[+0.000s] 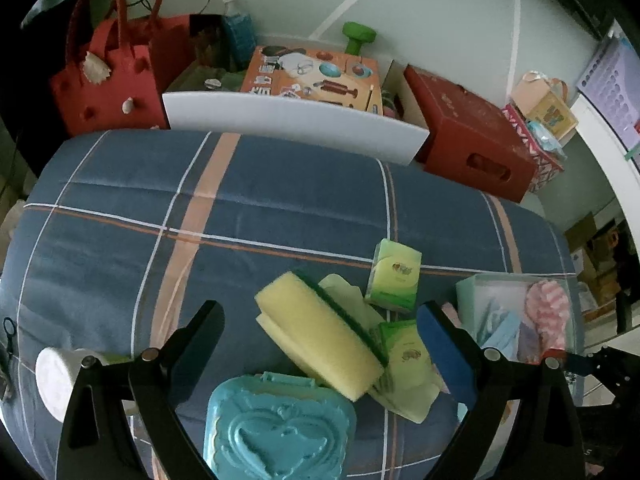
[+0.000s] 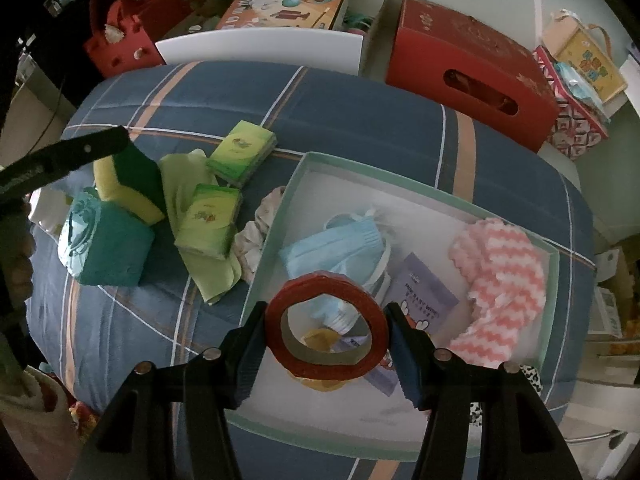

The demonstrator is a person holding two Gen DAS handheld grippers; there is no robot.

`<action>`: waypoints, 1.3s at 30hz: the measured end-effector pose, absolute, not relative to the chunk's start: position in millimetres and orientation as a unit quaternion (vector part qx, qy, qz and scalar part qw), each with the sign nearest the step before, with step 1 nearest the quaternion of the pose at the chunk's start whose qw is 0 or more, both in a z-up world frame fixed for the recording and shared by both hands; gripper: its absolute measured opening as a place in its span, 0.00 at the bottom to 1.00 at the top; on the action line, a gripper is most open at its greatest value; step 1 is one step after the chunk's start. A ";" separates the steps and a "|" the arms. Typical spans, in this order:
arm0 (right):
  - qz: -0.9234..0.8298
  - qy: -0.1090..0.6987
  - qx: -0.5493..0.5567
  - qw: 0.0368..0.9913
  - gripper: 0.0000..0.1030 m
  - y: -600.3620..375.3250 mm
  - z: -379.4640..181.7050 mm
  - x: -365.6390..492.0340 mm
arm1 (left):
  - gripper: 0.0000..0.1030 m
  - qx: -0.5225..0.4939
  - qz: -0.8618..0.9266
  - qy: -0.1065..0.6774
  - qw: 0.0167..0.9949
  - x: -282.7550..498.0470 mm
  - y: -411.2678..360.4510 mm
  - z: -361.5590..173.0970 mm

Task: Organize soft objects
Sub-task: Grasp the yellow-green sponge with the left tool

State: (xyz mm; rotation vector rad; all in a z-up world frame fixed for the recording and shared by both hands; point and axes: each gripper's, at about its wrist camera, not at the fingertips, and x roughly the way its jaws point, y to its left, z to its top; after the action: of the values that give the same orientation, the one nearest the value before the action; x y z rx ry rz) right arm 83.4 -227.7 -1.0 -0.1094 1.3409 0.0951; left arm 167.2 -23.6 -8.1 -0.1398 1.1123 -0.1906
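My right gripper is shut on a red tape roll, held over the pale green box with a white floor. In the box lie blue face masks, a pink and white zigzag cloth and a purple wipes pack. My left gripper hangs open above a yellow sponge with a green scrub side. Beside the sponge lie two green tissue packs on a light green cloth. A teal heart-embossed case sits just below the sponge.
Everything lies on a blue plaid bedspread. Behind it stand a white board, a red tote bag, an orange picture box and a red carton. A white cup sits at the left. A patterned cloth lies against the box.
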 end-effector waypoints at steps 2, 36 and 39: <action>0.045 0.621 -0.048 0.781 0.58 -228.2 -3.1 83.3 | 0.94 -0.060 -0.080 0.527 0.844 168.5 -24.8 -10.7; 0.046 0.620 -0.044 0.782 0.58 -227.8 1.8 83.1 | 0.47 -0.070 -0.085 0.500 0.859 159.9 -15.2 9.5; 0.046 0.620 -0.043 0.782 0.58 -229.0 2.4 82.1 | 0.47 -0.066 -0.092 0.494 0.862 156.7 -18.0 16.1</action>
State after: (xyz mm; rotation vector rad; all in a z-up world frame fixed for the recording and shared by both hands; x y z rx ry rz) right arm 82.1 -229.0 2.4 -0.0938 1.3375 0.1001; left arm 156.7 -18.0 16.1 -0.1392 1.0363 -0.1928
